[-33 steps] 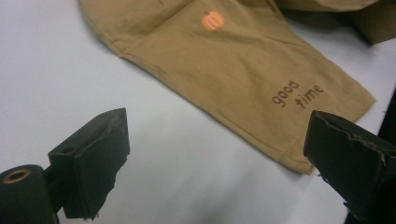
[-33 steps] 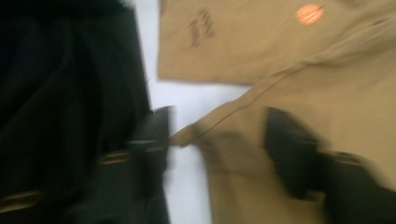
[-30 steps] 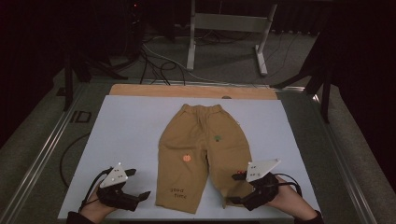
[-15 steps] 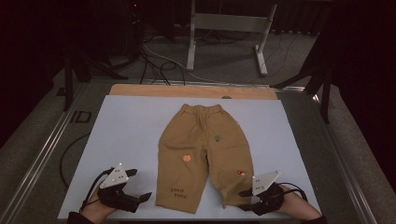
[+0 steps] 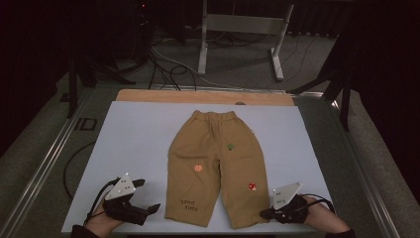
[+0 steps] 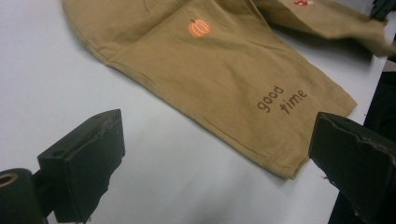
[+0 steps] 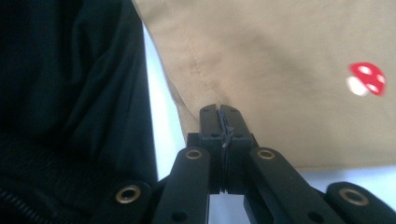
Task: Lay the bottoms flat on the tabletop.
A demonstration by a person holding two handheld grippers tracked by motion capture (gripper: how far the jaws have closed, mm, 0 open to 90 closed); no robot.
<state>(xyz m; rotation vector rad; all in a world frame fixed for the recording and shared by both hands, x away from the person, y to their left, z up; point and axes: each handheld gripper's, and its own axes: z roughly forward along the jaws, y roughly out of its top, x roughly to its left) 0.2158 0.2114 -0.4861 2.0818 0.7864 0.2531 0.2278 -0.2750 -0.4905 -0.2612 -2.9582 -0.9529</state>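
Note:
Tan child's trousers [image 5: 215, 163] lie flat on a pale blue-white mat [image 5: 138, 144], waistband far, legs toward me. One leg bears a pumpkin patch and the words "good time" [image 6: 280, 100], the other a red mushroom [image 7: 366, 78]. My left gripper [image 5: 148, 195] rests on the mat just left of the "good time" leg, jaws wide apart with nothing in them [image 6: 217, 140]. My right gripper [image 5: 262, 214] sits at the outer hem corner of the mushroom leg. Its jaws have just been closing and now stand together [image 7: 219, 112] on that corner of cloth [image 7: 280, 70].
The mat's near edge runs just below both hands. A wooden board [image 5: 203, 96] lines the far side. Metal rails [image 5: 44, 163] flank the table. A grey stand [image 5: 237, 29] and floor cables [image 5: 168, 64] lie beyond. A dark sleeve [image 7: 70, 93] sits left of the right jaws.
The right gripper sank and slid toward the near edge to the hem corner of the mushroom leg, and its jaws went from apart to shut. The left gripper stayed put.

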